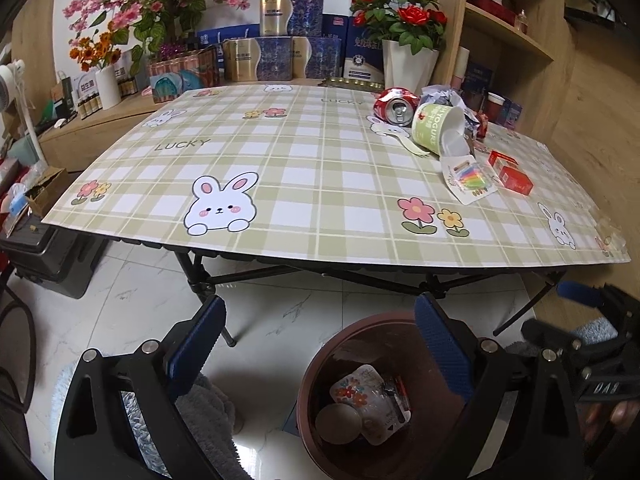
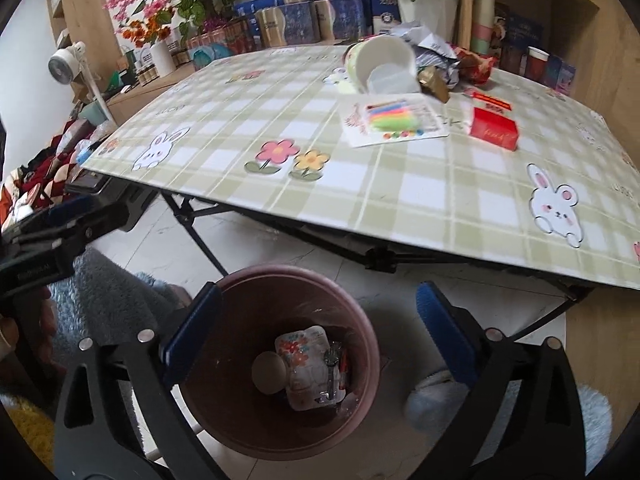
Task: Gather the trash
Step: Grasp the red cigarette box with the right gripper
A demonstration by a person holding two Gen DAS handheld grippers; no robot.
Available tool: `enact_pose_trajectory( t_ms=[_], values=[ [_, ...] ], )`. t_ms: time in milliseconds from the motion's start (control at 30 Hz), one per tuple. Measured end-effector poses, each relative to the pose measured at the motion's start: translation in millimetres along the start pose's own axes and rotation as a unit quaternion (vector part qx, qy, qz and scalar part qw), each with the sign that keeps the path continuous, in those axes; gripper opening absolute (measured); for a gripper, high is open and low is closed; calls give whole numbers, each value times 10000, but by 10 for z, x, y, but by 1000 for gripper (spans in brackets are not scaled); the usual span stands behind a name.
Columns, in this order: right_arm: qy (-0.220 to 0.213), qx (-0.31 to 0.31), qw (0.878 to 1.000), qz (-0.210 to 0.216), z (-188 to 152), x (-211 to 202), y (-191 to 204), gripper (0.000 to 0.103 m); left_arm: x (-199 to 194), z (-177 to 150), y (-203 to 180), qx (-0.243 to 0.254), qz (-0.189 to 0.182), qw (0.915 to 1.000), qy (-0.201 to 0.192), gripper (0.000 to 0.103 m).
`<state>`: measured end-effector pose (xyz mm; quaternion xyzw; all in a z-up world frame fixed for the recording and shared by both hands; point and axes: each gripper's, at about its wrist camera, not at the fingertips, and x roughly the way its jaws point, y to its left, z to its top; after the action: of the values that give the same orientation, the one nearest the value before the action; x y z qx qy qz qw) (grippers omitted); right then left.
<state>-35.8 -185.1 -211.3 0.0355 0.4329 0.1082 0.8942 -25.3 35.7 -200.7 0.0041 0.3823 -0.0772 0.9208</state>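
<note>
A brown trash bin [image 1: 312, 392] [image 2: 360, 320] stands on the floor in front of the table, holding a flowered wrapper [image 2: 306, 360] and a round lid. My left gripper [image 1: 320, 336] is open and empty, low beside the bin. My right gripper [image 2: 318, 324] is open and empty above the bin. On the table's far right lie a crushed red can [image 1: 394, 106], a tipped green yogurt cup [image 1: 440, 126] [image 2: 380, 64], crumpled paper [image 2: 432, 46], a card with coloured sticks [image 1: 470, 178] [image 2: 394, 120] and a red box [image 1: 514, 178] [image 2: 494, 128].
The folding table [image 1: 320, 168] has a green checked rabbit cloth. Flower vases and stacked boxes [image 1: 276, 56] stand behind it, wooden shelves [image 1: 512, 32] at the right. A fan [image 2: 66, 62] and clutter sit at the left. Fluffy slippers [image 2: 440, 396] are near the bin.
</note>
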Motion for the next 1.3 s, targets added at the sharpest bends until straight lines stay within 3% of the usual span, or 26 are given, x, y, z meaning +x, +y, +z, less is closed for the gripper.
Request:
enact_pose_trajectory(
  t_ms=[300, 633, 833, 1000, 1167, 1233, 1300],
  values=[
    [-160, 122, 9996, -185, 257, -129, -326, 97, 2, 101, -85, 247, -48, 9996, -144, 93],
    [-253, 332, 9975, -575, 583, -137, -817, 97, 149, 446, -153, 302, -208, 9988, -325, 93],
    [-282, 389, 9969, -627, 739, -64, -1055, 97, 309, 645, -318, 377, -437, 9978, -338, 93],
    [-490, 941, 9932, -475, 856, 3, -1371, 97, 445, 791, -504, 494, -609, 9963, -337, 93],
    [-527, 1066, 9884, -944, 1065, 165, -1649, 97, 575, 919, -606, 492, -642, 9962, -329, 93],
    [-363, 1015, 9858, -1288, 1163, 295, -1707, 97, 634, 963, -618, 423, -661, 9965, -291, 93],
    [-228, 1096, 9851, -1302, 1266, 442, -1789, 97, 686, 993, -638, 388, -678, 9966, -259, 93]
  ],
)
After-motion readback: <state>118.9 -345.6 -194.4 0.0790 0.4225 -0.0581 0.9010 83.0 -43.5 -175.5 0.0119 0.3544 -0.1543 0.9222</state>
